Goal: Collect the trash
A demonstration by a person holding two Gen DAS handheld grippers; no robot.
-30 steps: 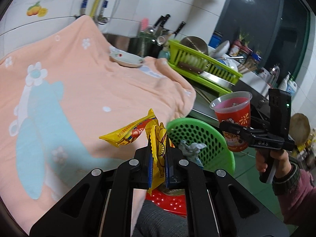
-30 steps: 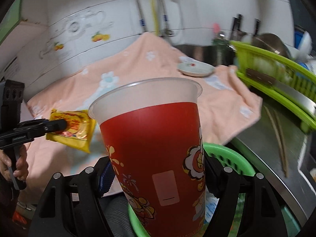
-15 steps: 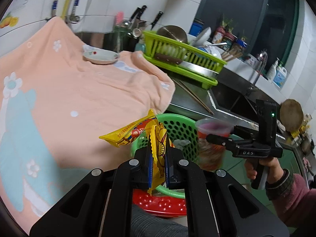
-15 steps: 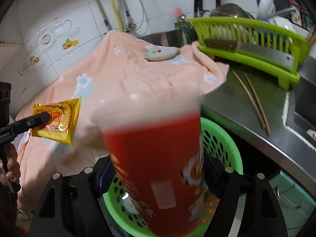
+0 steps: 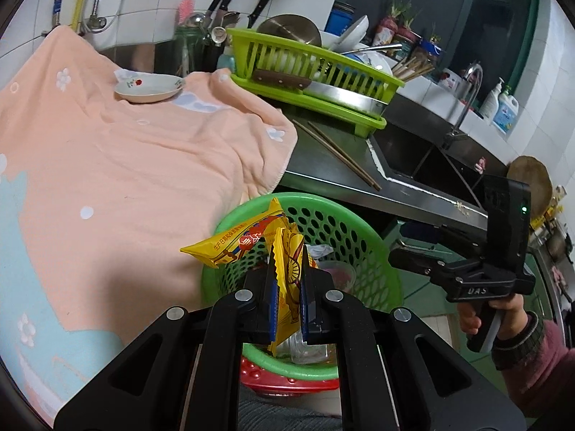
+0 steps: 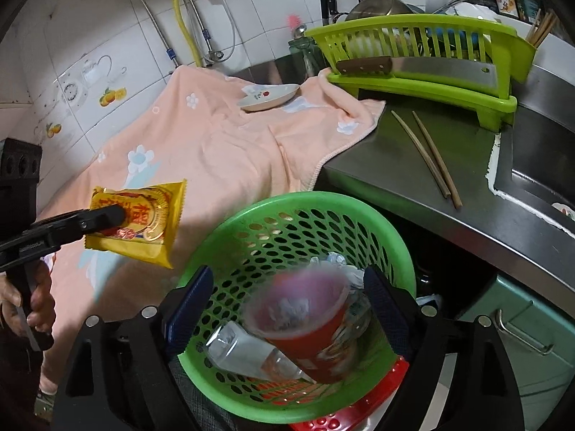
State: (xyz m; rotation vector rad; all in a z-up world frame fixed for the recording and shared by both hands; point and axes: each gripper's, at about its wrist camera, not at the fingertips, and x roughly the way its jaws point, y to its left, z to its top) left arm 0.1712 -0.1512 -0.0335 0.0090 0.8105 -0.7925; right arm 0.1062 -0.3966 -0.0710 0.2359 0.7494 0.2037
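My left gripper point(image 5: 286, 280) is shut on a yellow snack wrapper point(image 5: 248, 240) and holds it over the near rim of the green perforated basket point(image 5: 363, 233). In the right wrist view the wrapper point(image 6: 140, 221) hangs left of the basket point(image 6: 305, 212). My right gripper point(image 6: 284, 303) is open above the basket. The red plastic cup point(image 6: 309, 330), blurred, is in the basket between the open fingers, beside a clear plastic bottle point(image 6: 244, 352) and crumpled paper point(image 6: 334, 262).
A peach towel point(image 5: 125, 151) with a small plate point(image 5: 147, 88) covers the counter left of the basket. Chopsticks point(image 6: 427, 158) lie on the steel counter. A green dish rack point(image 6: 420, 57) with a cleaver stands behind, and a sink point(image 5: 431, 158) lies to the right. A red stool point(image 6: 359, 409) is under the basket.
My right gripper has opened and the red cup has dropped from it into the basket. My left gripper has moved with the wrapper toward the basket.
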